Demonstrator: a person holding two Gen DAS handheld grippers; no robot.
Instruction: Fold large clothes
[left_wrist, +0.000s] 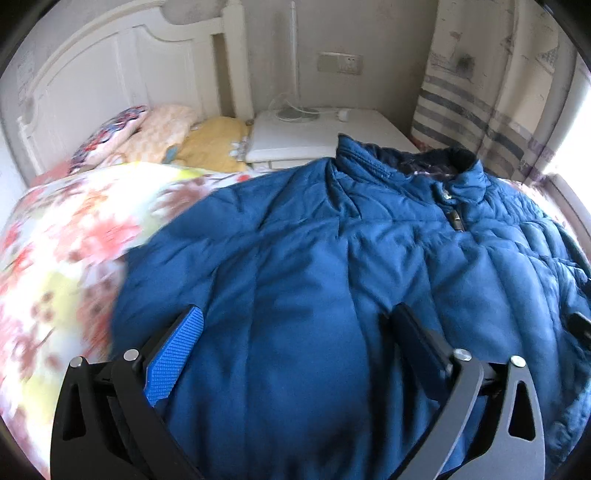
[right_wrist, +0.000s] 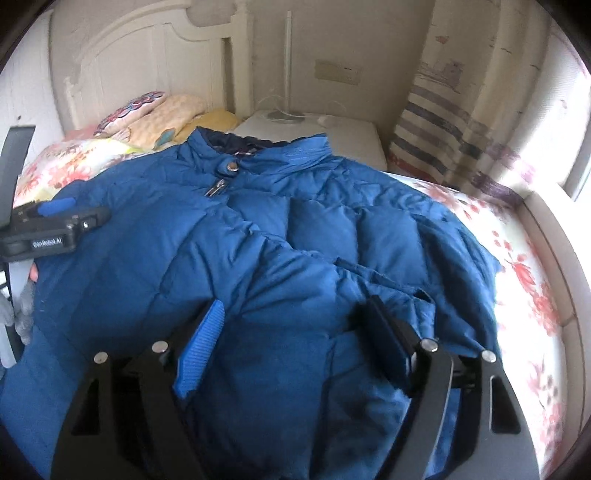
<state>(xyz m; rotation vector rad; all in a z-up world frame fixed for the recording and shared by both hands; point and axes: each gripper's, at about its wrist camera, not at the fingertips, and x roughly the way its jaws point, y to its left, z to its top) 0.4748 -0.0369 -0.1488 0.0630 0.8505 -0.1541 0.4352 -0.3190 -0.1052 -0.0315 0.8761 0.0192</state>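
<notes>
Bed with floral bedspread (left_wrist: 66, 236) occupies the room. White panelled headboard (left_wrist: 110, 81) stands against the rear wall. 3 pillows (left_wrist: 162, 136) lie at its foot. White bedside table (left_wrist: 317, 133) carries a lamp base. Wall socket plate (left_wrist: 340, 63) above. Striped curtain (left_wrist: 491, 110) at right; daylight enters there.

Black hand-held gripper (left_wrist: 295, 325), blue ribbed pads (left_wrist: 175, 356)

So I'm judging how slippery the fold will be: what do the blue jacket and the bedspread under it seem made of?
The blue jacket looks like smooth synthetic shell, nylon or polyester, over puffy quilted filling. The bedspread looks like soft matte floral-printed fabric, perhaps cotton; blur hides its weave.
</notes>
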